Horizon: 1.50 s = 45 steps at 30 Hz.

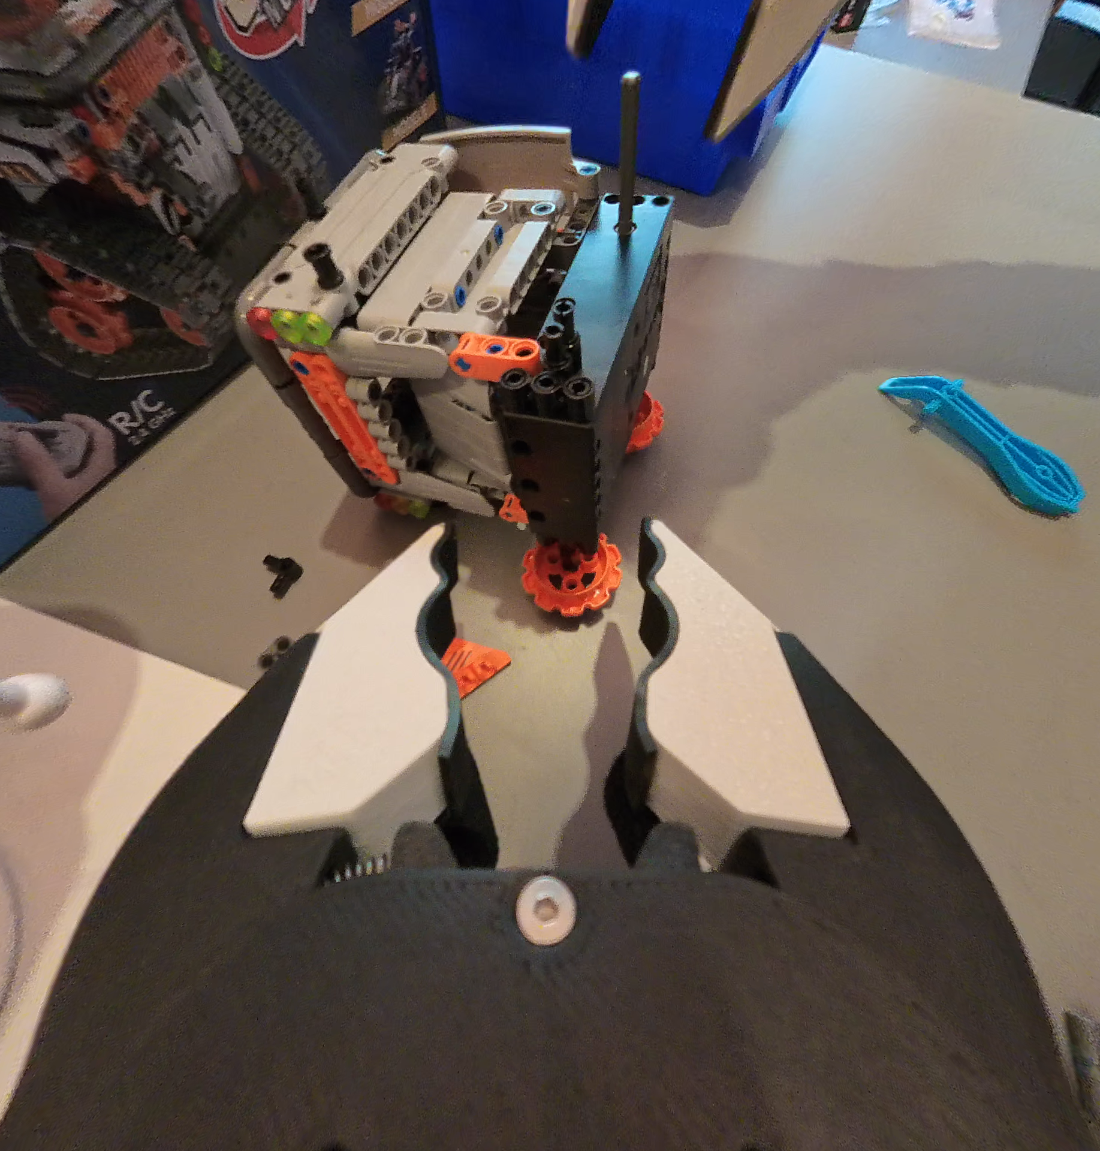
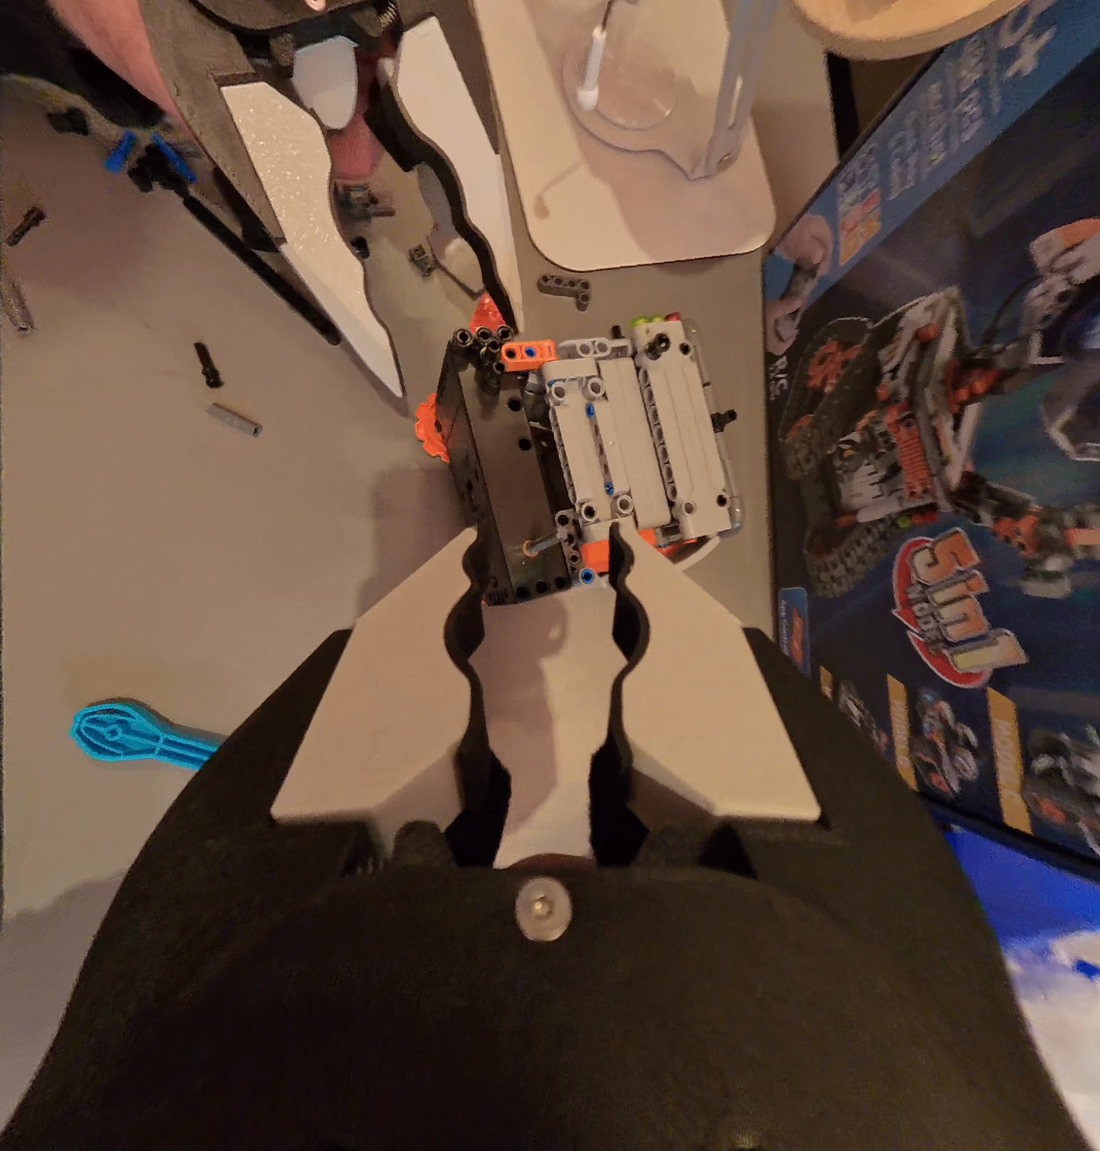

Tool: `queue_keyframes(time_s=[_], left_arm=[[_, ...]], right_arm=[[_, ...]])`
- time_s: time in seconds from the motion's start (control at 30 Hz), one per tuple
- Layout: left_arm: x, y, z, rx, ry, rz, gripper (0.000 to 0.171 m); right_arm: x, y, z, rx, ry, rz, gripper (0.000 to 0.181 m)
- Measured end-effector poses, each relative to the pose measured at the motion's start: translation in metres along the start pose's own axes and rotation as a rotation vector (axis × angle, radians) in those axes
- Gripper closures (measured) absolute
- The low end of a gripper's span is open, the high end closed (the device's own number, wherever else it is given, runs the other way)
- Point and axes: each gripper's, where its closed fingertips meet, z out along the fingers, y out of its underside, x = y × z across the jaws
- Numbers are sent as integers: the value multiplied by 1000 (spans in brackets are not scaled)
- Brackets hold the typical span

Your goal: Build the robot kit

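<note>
Left gripper (image 1: pixel 544 548) fingers wide, empty, low over the worktop (image 1: pixel 846 623), the orange wheel (image 1: pixel 571 576) of the brick model (image 1: pixel 472 349) just ahead. Right gripper (image 2: pixel 547 554) fingers also apart, above the model's far end, straddling its upright axle (image 1: pixel 628 156). Blue tool (image 1: pixel 989 448) lies well right of the model.

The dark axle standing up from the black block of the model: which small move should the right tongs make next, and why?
Probably ease the right tongs down a little until the open fingers flank the dark axle. In the left wrist view their tips hang above the axle's top, apart from it. The brick model stands free on the table, and the left tongs are open, holding nothing.
</note>
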Motion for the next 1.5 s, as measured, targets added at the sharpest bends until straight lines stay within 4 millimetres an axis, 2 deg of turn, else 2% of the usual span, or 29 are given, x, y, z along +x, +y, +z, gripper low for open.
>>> queue_keyframes(time_s=[0.13,0.27,0.4,0.5,0.6,0.73,0.83,0.9,1.0,1.07,1.13,1.2,1.33,1.5], left_arm=[[-7,-1,-14,-28,-85,29,105],[-10,2,-30,-58,-149,60,100],[-11,9,-55,-81,-194,74,100],[-13,23,-84,-100,-218,60,110],[-12,43,-110,-121,-219,2,119],[-5,65,-126,-138,-208,-54,119],[-1,70,-120,-126,-180,-84,117],[2,54,-104,-58,-138,-103,116],[10,24,-62,11,-42,-112,111],[11,8,-32,26,-18,-95,112],[18,3,-5,4,36,-125,110],[23,-4,9,25,63,-158,108],[24,-4,8,50,52,-175,108],[36,6,-8,49,83,-179,111]], right_arm=[[-7,-11,-19,27,61,23,138],[-21,-14,-29,31,106,42,132],[-38,-13,-39,58,125,98,131],[-56,-2,-38,79,109,181,134],[-73,20,-24,53,95,263,136],[-59,45,-5,103,163,449,125],[-41,56,17,134,201,528,115],[-33,56,34,172,189,562,111],[-25,49,51,238,160,605,111],[-25,45,57,247,146,612,119],[-24,43,59,248,160,606,121],[-25,43,60,241,173,608,124],[-34,43,57,237,186,629,131],[-61,36,58,236,170,627,135]])
